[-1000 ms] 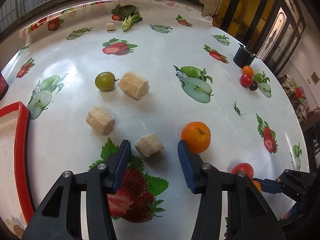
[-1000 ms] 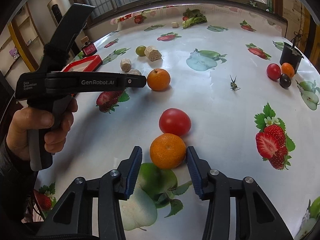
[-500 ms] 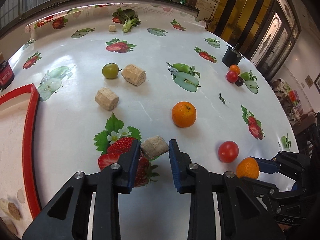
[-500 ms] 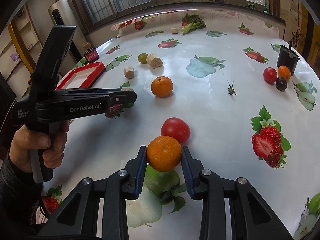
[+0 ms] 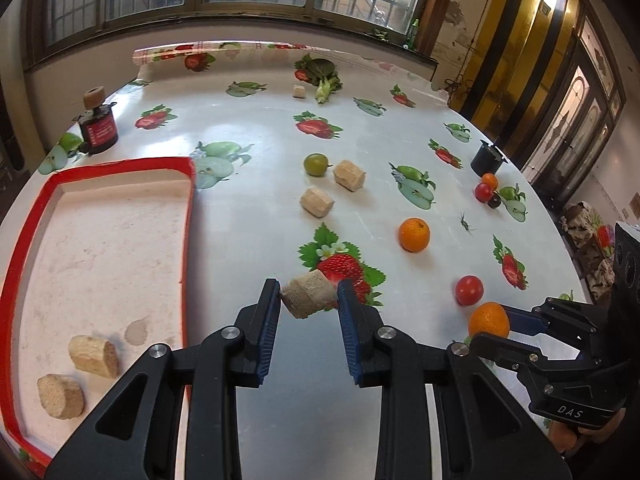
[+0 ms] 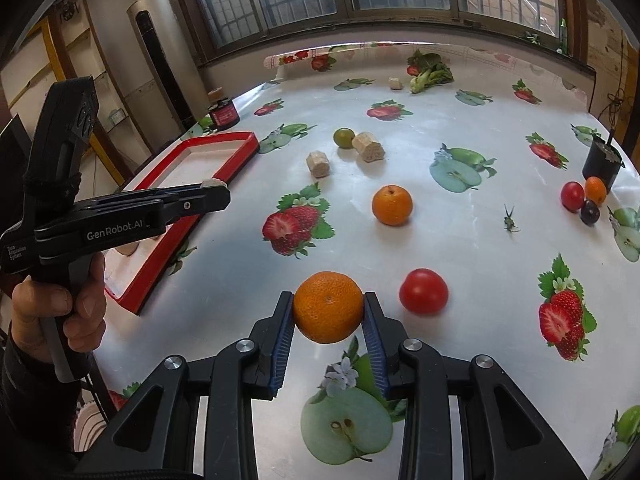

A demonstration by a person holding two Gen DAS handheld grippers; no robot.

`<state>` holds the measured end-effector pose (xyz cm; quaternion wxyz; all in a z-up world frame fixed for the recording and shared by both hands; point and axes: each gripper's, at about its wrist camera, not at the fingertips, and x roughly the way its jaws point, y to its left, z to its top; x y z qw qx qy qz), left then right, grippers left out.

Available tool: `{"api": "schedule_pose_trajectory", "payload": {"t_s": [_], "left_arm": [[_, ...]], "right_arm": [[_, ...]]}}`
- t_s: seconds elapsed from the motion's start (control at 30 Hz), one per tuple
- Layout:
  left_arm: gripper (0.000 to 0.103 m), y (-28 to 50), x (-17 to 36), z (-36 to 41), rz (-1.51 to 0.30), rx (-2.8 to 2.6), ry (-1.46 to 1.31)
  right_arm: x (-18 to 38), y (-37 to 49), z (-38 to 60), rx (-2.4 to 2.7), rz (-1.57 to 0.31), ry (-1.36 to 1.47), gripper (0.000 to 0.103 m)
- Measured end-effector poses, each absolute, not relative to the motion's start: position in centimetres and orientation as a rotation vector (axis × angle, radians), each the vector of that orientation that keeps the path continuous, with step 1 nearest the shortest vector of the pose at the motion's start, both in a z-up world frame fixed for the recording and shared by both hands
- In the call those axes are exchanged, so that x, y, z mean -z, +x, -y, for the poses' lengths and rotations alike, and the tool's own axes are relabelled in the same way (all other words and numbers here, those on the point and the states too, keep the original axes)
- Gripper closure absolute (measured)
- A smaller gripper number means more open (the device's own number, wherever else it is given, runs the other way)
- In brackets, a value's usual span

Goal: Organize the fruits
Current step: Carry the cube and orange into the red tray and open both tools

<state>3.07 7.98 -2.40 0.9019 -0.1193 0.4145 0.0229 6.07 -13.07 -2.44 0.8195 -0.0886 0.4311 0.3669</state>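
My left gripper point(image 5: 308, 304) is shut on a tan cork-like chunk point(image 5: 307, 294), held above the table just right of the red-rimmed tray point(image 5: 188, 216). Two similar chunks point(image 5: 94, 356) lie in the tray's near corner. My right gripper point(image 6: 328, 314) is shut on an orange mandarin point(image 6: 328, 307), lifted off the cloth. In the left wrist view that mandarin point(image 5: 489, 320) shows at the lower right between the right gripper's fingers. A red tomato point(image 6: 423, 290) sits just right of the held mandarin. A second orange point(image 6: 392, 205) lies mid-table.
Two more tan chunks point(image 5: 317, 202) and a green fruit point(image 5: 316, 164) lie mid-table. A black cup point(image 6: 602, 164) with several small fruits point(image 6: 573, 196) stands far right. A red jar point(image 5: 99, 130) sits behind the tray. Greens point(image 5: 324, 74) lie at the far edge.
Both grippers closed on their objects and lifted them. The left one carried the tan chunk leftward, bringing the tray into view; the right raised the mandarin slightly.
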Motion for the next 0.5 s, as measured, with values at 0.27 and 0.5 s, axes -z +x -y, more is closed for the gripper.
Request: {"api": "schedule_pose_trajectory", "payload": {"t_s": [0.27,0.5], "left_arm": [[0.076,0.7,2.0,-10.5,-0.838,-0.112,-0.268],[0.076,-1.0,1.4,-13.0,-0.815,-0.168,-0.289]], "right_arm": [[2.1,5.1,10.0,-0.839,-0.913,-0.212,0.069],[1.7,4.5,7.4,-0.890,-0.908,-0.233,0.069]]}}
